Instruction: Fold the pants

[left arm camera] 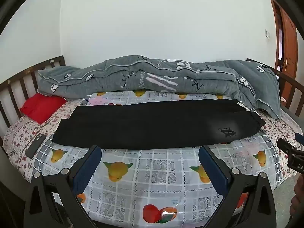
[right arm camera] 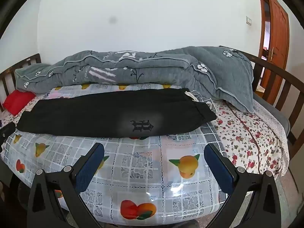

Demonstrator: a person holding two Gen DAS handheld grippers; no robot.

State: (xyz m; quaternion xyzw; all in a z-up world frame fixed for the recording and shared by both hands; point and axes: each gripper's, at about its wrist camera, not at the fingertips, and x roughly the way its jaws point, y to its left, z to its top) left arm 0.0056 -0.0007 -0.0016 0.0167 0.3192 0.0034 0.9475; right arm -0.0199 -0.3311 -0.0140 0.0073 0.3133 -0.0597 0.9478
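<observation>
We see the black pants point(left arm camera: 152, 125) lying flat across the middle of the bed point(left arm camera: 144, 172), lengthwise along it, one leg stacked on the other. The waistband with its white drawstring point(right arm camera: 190, 95) points toward the bed's right end, the cuffs toward the left end near the red pillow point(left arm camera: 40, 109). A dark emblem point(right arm camera: 142, 125) shows on the thigh near the front edge of the garment.

We judge the fabric soft, light and limp: it will sag from any pinch and offer no stiffness, though the glossy fruit-print sheet point(right arm camera: 144, 163) may let it slide. The best holds look like the cuff end and the waistband corner, taking both layers together.

Our left gripper point(left arm camera: 150, 158) hovers above the front edge of the bed, aimed at the pants' near hem, jaws spread wide and empty. Our right gripper point(right arm camera: 154, 156) holds a matching pose further toward the waistband, jaws likewise wide apart, gripping nothing. Neither touches the cloth. A phone point(left arm camera: 35, 145) lies near the left front corner, and a grey quilt point(left arm camera: 152, 76) is bunched along the far edge.
</observation>
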